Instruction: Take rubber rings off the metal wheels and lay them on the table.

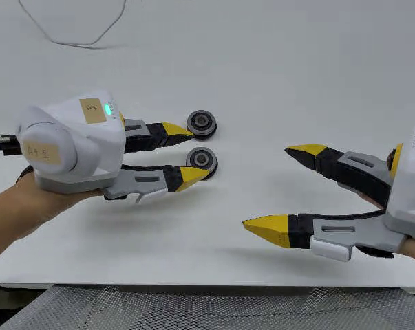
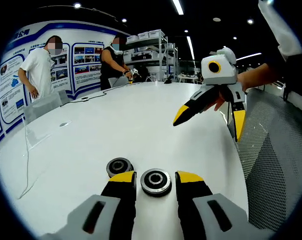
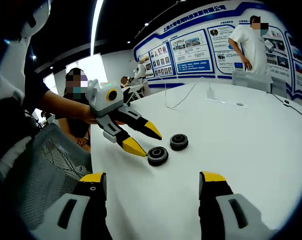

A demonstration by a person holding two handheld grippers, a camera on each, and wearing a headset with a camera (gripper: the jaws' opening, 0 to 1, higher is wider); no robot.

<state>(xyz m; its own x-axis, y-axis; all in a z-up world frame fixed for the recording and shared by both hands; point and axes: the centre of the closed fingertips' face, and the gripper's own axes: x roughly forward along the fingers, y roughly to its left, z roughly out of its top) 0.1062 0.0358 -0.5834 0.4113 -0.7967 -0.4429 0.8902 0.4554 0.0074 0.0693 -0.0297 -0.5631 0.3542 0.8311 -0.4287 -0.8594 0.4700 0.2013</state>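
- Bright hall with blue-framed wall posters [image 2: 85, 62] and ceiling strip lights; broad white table [image 1: 276, 75] as the work surface.
- Two metal wheels flat on the table, side by side and just apart. Dark rubber rings [image 3: 158, 163] around the rims, seemingly seated on both, though too small to be certain.
- Near wheel [image 1: 201, 159]: at the mouth of the left gripper [image 1: 199, 152], close against the lower yellow tip in the head view, contact unclear. Centred in the gap just ahead of both tips in the left gripper view.
- Far wheel [image 1: 201, 123]: outside that gap, just beyond the other yellow tip.
- Left gripper jaws apart, somewhat wider than the near wheel, clamped on nothing. Held low over the table by the left hand [image 1: 38, 191], pointing along the surface.
- Right gripper [image 1: 266, 186]: well apart from both wheels, jaws spread wide with nothing between them. Yellow tips aimed back toward the wheels and the left gripper.
- Further out: a thin cable [image 1: 69, 38] looping across the far part of the table, and grey mesh [image 1: 193, 309] below the near edge.
- At the far end of the table, people [image 2: 40, 65] standing by the posters, with shelving stacked with boxes behind them.
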